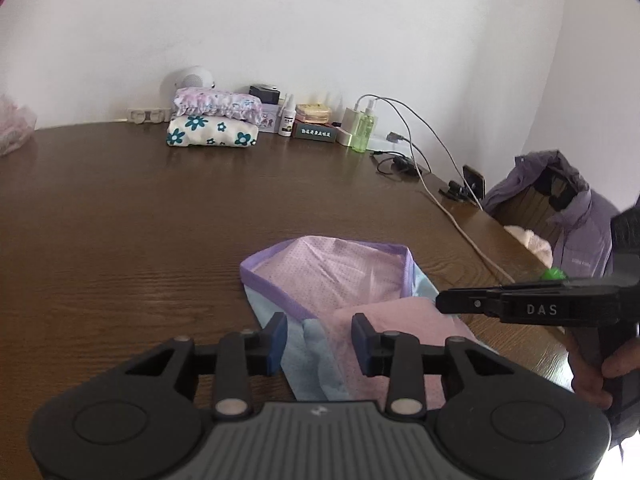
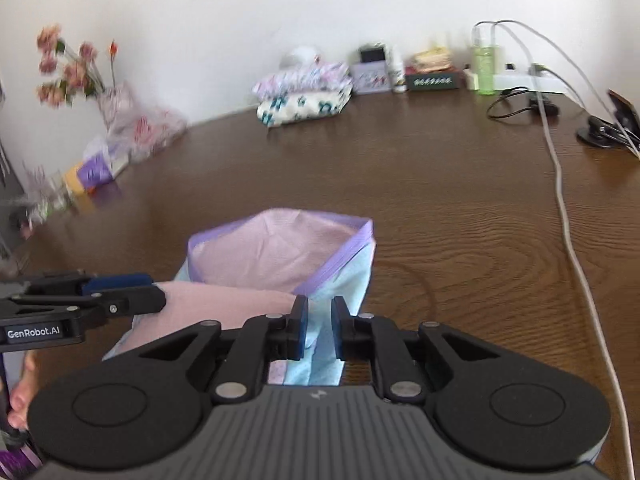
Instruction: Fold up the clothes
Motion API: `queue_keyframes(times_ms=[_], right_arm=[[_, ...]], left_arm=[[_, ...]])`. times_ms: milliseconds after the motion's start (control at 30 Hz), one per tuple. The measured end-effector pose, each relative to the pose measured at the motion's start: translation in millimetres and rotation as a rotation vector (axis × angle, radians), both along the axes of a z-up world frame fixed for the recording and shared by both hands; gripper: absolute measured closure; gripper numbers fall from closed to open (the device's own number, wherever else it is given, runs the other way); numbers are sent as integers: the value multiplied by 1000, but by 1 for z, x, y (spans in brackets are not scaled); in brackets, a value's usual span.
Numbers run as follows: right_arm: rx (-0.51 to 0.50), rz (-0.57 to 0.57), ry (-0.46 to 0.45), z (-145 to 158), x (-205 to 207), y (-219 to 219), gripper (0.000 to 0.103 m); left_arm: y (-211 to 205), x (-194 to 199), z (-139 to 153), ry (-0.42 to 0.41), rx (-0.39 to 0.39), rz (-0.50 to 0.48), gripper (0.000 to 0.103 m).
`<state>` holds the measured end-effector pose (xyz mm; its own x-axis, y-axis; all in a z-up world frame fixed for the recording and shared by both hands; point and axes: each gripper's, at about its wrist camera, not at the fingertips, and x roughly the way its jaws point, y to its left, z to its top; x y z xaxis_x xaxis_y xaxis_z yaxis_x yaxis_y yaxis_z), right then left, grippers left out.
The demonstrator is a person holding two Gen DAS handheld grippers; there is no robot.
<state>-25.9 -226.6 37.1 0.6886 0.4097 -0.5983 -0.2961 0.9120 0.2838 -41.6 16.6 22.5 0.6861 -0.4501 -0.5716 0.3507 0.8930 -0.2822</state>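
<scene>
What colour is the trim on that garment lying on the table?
Purple trim on pink and pale-blue fabric; the right wrist view shows it best.

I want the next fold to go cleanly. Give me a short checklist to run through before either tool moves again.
1. Left tool free of cloth: ok, jaws apart.
2. Right tool free of cloth: cannot tell, narrow gap over the blue edge.
3. Pink and blue garment lying flat: not ok, purple waistband gapes open.
4. Bare table ahead: ok.
5. White cable clear of garment: ok.
6. Folded stack out of the way: ok.
</scene>
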Motion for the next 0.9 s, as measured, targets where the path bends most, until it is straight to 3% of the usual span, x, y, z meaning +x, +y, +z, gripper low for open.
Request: queue_keyframes(times_ms=[133,233,333,433,467,667,833,900], right_arm=[[67,12,-51,12,-14,-6,78],[66,34,-54,10,-11,5,79],[-16,61,-52,3,-4,26,84],[-145,100,-53,-8,-5,44,88],[-154,102,-50,-7,-7,45,88],[-154,102,-34,-8,-7,44,88],[-161,97,-35,-7,-9,43,88],[-159,90,-40,-8,-10,44,88]], left_arm=[[5,4,0,47,-70,5,70],[-9,8,-3,46,-22,-19,73],[-19,12,-9,61,13,-23,76],[-21,15,-12,73,25,-22,72],[-21,16,-13,77,31,-21,67],[-15,16,-10,78,22,-8,65],[-5,3,16,-47,-15,34,74],[-14,2,16,-45,-5,-8,87]])
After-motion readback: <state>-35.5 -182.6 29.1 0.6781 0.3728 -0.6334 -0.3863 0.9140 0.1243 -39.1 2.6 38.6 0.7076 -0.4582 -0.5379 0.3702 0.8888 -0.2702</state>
